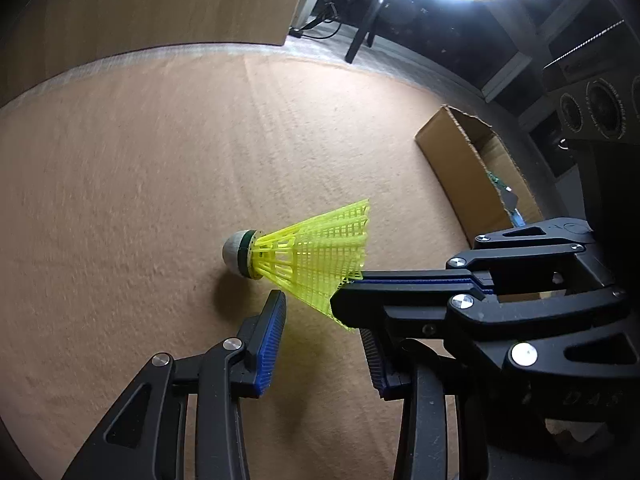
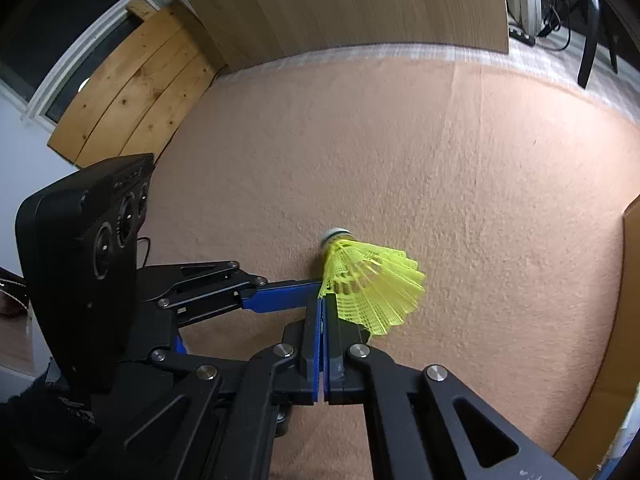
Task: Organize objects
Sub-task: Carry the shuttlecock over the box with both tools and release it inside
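Yellow shuttlecock [image 1: 308,258] is held off the tan carpet [image 1: 140,200], pinched at its skirt rim by the right gripper [image 2: 323,308], whose jaws are closed on the mesh. Cork nose is pointed away from that claw, and a shadow is cast on the carpet beneath it. Left gripper [image 1: 320,340] is spread open just below the skirt, with no contact seen; one blue pad [image 1: 272,344] is positioned near the skirt edge. A cardboard box [image 1: 472,168] is seen to the right, well apart. No legible writing can be made out.
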